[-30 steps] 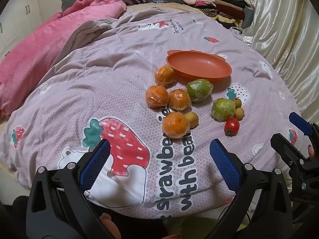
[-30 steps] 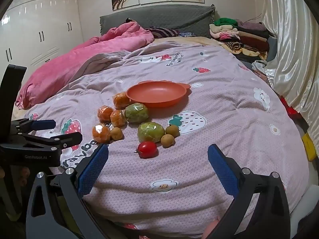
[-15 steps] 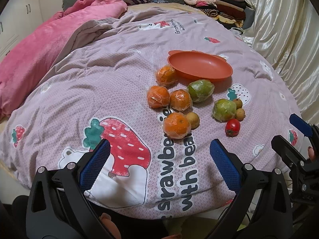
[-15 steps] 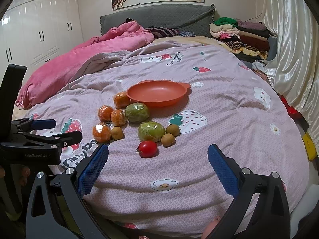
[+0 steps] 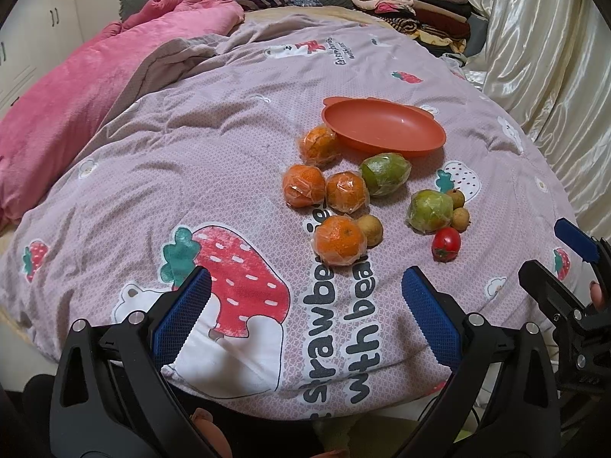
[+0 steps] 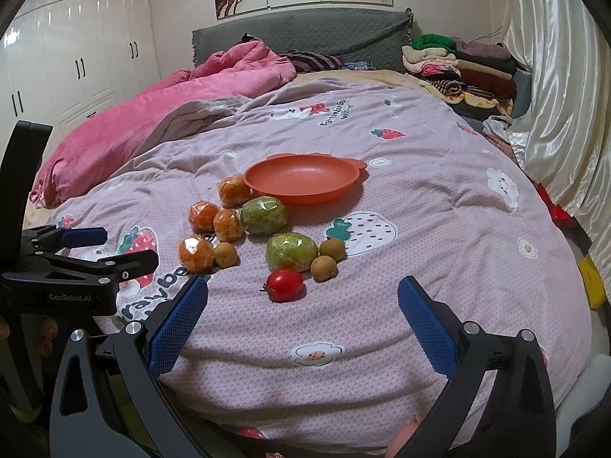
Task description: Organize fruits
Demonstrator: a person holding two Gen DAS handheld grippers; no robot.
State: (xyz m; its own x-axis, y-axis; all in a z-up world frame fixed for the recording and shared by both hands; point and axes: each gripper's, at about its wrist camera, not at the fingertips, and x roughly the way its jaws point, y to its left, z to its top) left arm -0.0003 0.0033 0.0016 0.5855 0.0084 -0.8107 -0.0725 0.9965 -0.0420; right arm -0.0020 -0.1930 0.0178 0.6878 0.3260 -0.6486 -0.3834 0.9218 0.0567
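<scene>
Both grippers hover over the near edge of the bed, fingers spread wide and holding nothing: the left gripper (image 5: 305, 313) and the right gripper (image 6: 303, 313), each with blue, knurled pads on black frames. On the quilted lilac duvet (image 5: 191, 175), printed with strawberries, the fruit lies loose beside a shallow, smooth orange plastic plate (image 6: 301, 181) that holds nothing. Four round oranges (image 5: 339, 239) in crinkled clear wrap sit left of two wrapped green fruits (image 6: 292, 251); three small tan, matte balls (image 6: 324, 268) and one glossy red tomato (image 6: 285, 284) lie nearest.
</scene>
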